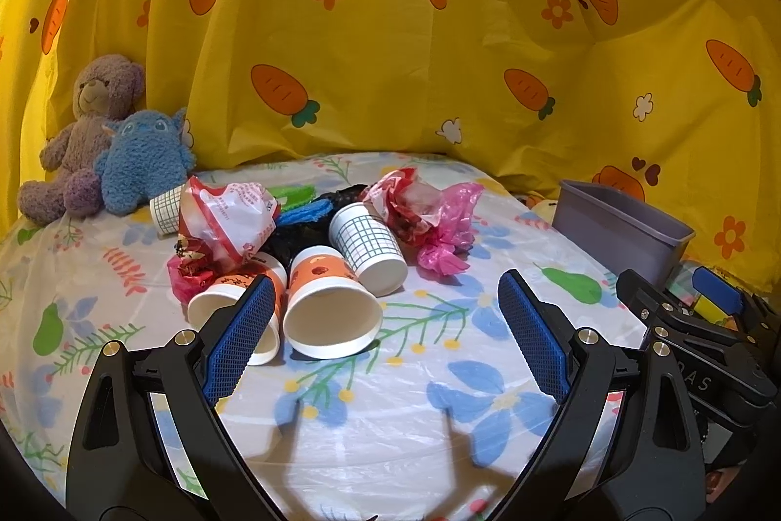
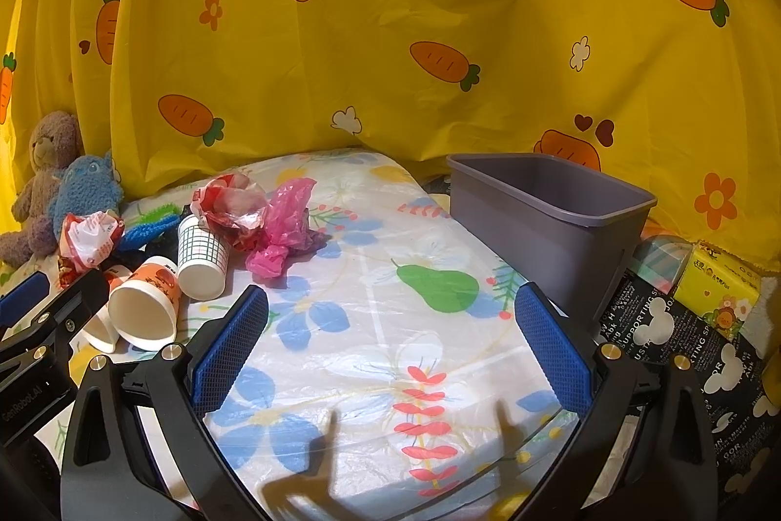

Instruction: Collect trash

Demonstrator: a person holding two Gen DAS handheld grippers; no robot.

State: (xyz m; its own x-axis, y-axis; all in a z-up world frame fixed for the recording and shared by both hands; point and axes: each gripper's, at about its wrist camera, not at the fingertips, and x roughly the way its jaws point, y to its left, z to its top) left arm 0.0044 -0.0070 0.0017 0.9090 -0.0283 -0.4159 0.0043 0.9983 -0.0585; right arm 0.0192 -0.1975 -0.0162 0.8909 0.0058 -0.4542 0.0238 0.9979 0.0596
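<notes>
Both grippers, left gripper [image 1: 385, 325] and right gripper [image 2: 390, 335], gape empty; orange cup [image 1: 332, 306] at left's eleven o'clock, mouth toward it.

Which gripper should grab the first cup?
Left. The left gripper is open right at the orange cup. The right gripper is open over bare table, nearer the bin.

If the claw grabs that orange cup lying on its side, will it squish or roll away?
The orange cup looks like thin paper, so a hard squeeze would probably crumple it. It lies on its side, so a nudge may roll it in a curve. It seems empty, so likely very light.
</notes>
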